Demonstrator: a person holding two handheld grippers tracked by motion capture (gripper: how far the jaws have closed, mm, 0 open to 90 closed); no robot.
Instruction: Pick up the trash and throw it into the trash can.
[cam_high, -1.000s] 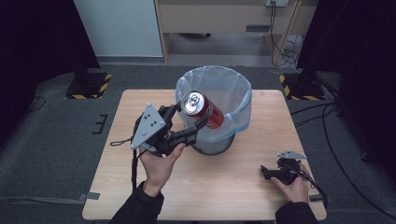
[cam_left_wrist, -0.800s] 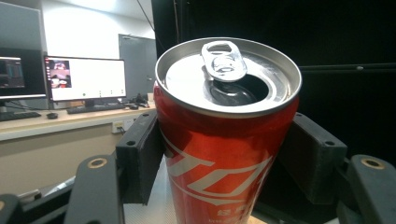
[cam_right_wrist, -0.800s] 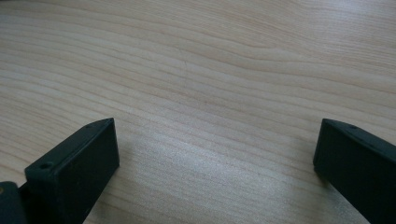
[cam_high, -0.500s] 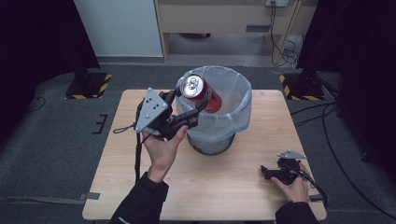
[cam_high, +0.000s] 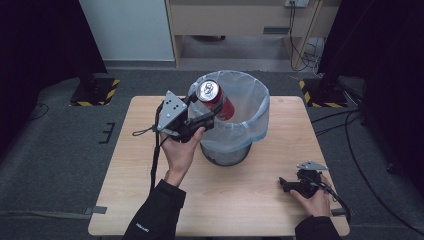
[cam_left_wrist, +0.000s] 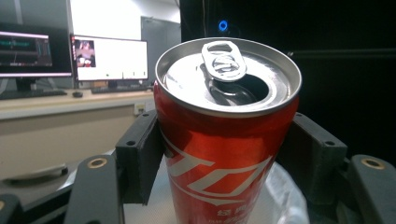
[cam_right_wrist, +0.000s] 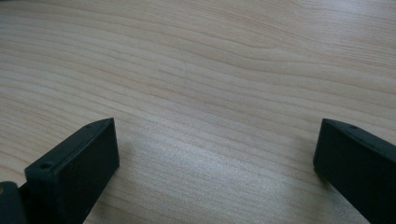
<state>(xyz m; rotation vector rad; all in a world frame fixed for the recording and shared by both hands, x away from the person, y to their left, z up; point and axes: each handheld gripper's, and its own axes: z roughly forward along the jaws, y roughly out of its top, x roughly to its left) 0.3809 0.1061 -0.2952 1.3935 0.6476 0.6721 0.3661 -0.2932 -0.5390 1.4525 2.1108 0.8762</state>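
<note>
A wooden table (cam_high: 150, 200) carries a bin (cam_high: 235, 150) lined with a pale, translucent bag (cam_high: 257, 117) whose edge is folded over the rim; the bin stands near the far middle of the tabletop. The left gripper (cam_high: 202, 117), held in the person's left hand (cam_high: 180, 150), is raised at the bin's near-left rim, its jaws clamped on the two sides of a red can (cam_high: 217, 100). In the high view the can is tilted, its top turned toward the camera and its body reaching over the bin's opening, above the liner and not touching it as far as can be told. In the left gripper view the can (cam_left_wrist: 224, 140) stands between the two black jaws, both pressed against its wall; the pull tab (cam_left_wrist: 223, 60) is lifted back and the mouth is open, though whether any liquid remains inside cannot be told from the dark opening. The bin's interior is shadowed, so its contents are unclear. The right gripper (cam_high: 290, 185) rests on the table at the near right, well apart from the bin, in the right hand (cam_high: 312, 200); its jaws stand wide apart over bare wood (cam_right_wrist: 210, 93), holding nothing.
</note>
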